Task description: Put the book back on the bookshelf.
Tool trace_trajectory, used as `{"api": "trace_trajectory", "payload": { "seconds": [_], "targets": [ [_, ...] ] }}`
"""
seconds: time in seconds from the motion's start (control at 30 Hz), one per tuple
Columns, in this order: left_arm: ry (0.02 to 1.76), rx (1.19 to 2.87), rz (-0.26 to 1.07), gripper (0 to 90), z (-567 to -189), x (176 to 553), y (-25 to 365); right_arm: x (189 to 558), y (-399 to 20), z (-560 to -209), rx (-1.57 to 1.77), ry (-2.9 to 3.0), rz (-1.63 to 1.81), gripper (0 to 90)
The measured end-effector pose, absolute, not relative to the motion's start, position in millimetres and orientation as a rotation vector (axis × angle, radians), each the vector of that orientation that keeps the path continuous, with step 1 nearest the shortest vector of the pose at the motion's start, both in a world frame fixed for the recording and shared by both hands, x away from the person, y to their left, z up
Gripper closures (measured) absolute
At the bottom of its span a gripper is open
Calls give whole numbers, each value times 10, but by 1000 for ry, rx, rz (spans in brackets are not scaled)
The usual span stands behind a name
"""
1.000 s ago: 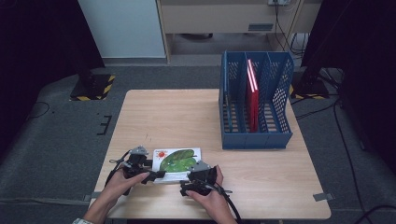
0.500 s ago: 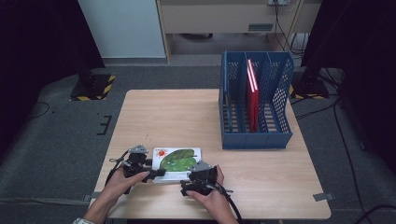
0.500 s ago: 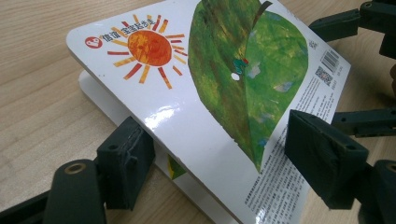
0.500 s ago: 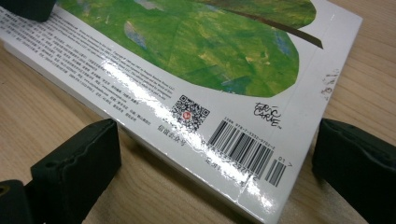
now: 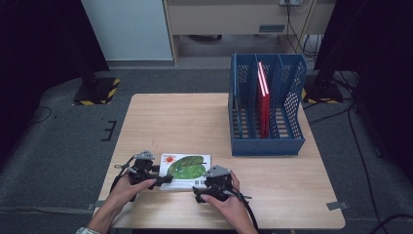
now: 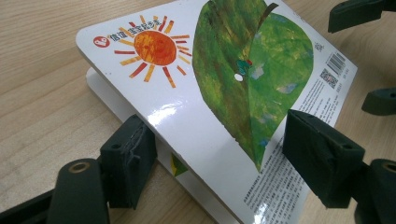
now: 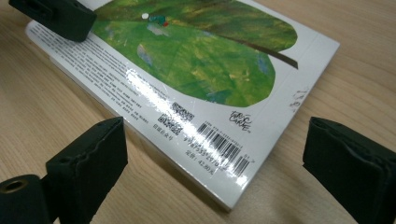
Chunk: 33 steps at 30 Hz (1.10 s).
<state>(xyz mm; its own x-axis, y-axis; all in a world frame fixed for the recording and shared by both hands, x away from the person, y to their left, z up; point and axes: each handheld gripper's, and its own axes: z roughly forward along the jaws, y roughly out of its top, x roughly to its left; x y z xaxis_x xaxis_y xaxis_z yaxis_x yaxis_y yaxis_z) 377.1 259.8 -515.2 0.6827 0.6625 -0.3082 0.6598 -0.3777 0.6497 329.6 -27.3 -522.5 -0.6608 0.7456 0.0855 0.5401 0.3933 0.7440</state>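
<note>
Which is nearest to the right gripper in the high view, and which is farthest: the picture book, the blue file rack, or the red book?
From the right gripper:
1. Picture book, just beside it on the table.
2. Blue file rack, farther back on the right.
3. Red book, upright inside the rack.

White book — green leaf, orange sun; blue file rack; red book.
</note>
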Motion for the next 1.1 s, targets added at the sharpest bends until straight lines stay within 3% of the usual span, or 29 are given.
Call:
{"api": "trace_trajectory", "payload": {
  "seconds": [0.3, 1.1],
  "targets": [
    [1009, 2108, 9, 255, -5157, 3782, 2597, 3391, -385, -5236, 1176, 2381, 1131, 127],
    [993, 2126, 15, 314, -5150, 3777, 2592, 3380, -266, -5356, 1133, 2433, 1119, 83]
  ]
}}
